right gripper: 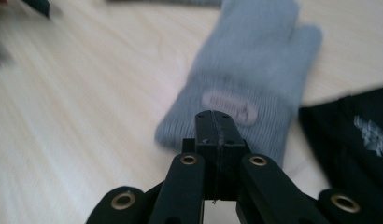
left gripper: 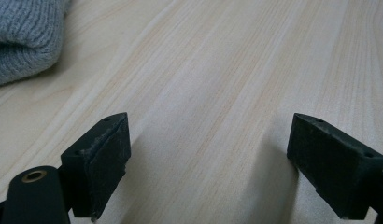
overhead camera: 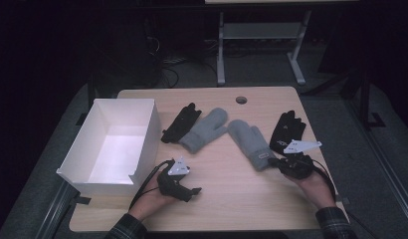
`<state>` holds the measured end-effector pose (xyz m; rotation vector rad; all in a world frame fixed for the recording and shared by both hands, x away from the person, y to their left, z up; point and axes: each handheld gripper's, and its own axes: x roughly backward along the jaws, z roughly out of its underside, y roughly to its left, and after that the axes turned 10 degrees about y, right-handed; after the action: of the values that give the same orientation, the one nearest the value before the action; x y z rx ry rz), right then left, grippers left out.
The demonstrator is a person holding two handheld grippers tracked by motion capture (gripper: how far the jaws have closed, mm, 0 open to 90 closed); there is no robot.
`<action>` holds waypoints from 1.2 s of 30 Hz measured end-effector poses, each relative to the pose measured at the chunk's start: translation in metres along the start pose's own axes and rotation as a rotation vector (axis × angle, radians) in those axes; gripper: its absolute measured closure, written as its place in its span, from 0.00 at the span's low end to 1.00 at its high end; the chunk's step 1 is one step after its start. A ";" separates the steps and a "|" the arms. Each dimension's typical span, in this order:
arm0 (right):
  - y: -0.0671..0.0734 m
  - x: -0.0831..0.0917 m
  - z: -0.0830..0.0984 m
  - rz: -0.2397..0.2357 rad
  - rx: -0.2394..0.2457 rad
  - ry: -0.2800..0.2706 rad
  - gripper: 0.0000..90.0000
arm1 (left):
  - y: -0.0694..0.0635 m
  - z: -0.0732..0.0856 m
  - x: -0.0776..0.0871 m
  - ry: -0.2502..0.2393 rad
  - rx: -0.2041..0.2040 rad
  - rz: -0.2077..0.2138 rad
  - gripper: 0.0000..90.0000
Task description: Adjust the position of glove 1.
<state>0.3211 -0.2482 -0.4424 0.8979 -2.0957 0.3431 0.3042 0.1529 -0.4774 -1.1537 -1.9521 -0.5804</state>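
Note:
Two grey mittens and two black gloves lie across the wooden table (overhead camera: 227, 199). My right gripper (overhead camera: 273, 161) (right gripper: 216, 122) is shut with nothing between its jaws, and its tip is just at the cuff of the right grey mitten (overhead camera: 249, 143) (right gripper: 255, 65). A black glove (overhead camera: 287, 130) (right gripper: 353, 140) lies right beside that mitten. My left gripper (overhead camera: 186, 187) (left gripper: 206, 140) is low over bare wood near the front, open wide and holding nothing. The left grey mitten (overhead camera: 204, 130) (left gripper: 21, 37) lies beyond it, next to the other black glove (overhead camera: 181, 122).
An open white box (overhead camera: 145, 134) stands at the table's left, close to my left hand. A round cable hole (overhead camera: 241, 100) sits near the far edge. Dark floor and a desk frame (overhead camera: 261, 45) lie beyond the table.

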 end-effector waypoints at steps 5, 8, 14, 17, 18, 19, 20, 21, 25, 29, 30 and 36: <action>-0.017 -0.012 -0.019 -0.028 0.002 -0.020 1.00 | 0.000 0.002 0.002 0.007 0.013 -0.012 0.14; -0.017 -0.021 -0.029 -0.030 0.027 -0.023 1.00 | 0.000 0.002 0.002 0.007 0.013 -0.013 0.14; -0.019 -0.039 -0.037 -0.042 0.037 -0.012 1.00 | 0.000 0.004 0.004 0.009 0.022 -0.020 0.14; -0.021 -0.042 -0.036 -0.040 0.037 -0.013 1.00 | 0.000 0.004 0.004 0.009 0.021 -0.020 0.14; -0.021 -0.043 -0.036 -0.041 0.040 -0.012 1.00 | 0.000 0.004 0.004 0.009 0.020 -0.021 0.14; -0.021 -0.042 -0.035 -0.033 0.047 -0.015 1.00 | 0.000 0.004 0.004 0.011 0.020 -0.021 0.14; -0.021 -0.041 -0.035 -0.034 0.038 -0.025 1.00 | -0.001 0.004 0.004 0.008 0.023 -0.021 0.14; -0.022 -0.041 -0.035 -0.043 0.031 -0.036 1.00 | -0.001 0.004 0.004 0.008 0.024 -0.020 0.14; -0.027 -0.040 -0.033 -0.042 0.021 -0.030 1.00 | -0.001 0.004 0.003 0.004 0.024 -0.020 0.14; -0.027 -0.045 -0.033 -0.040 0.026 -0.003 1.00 | -0.001 0.004 0.003 0.004 0.025 -0.020 0.14; -0.025 -0.047 -0.033 -0.034 0.030 0.015 1.00 | -0.001 0.004 0.003 0.003 0.024 -0.020 0.14; -0.019 -0.048 -0.034 -0.047 0.042 0.047 1.00 | -0.001 0.004 0.003 0.005 0.026 -0.021 0.14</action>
<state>0.3746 -0.2211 -0.4591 0.9535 -2.0274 0.3814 0.3012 0.1568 -0.4768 -1.1163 -1.9638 -0.5667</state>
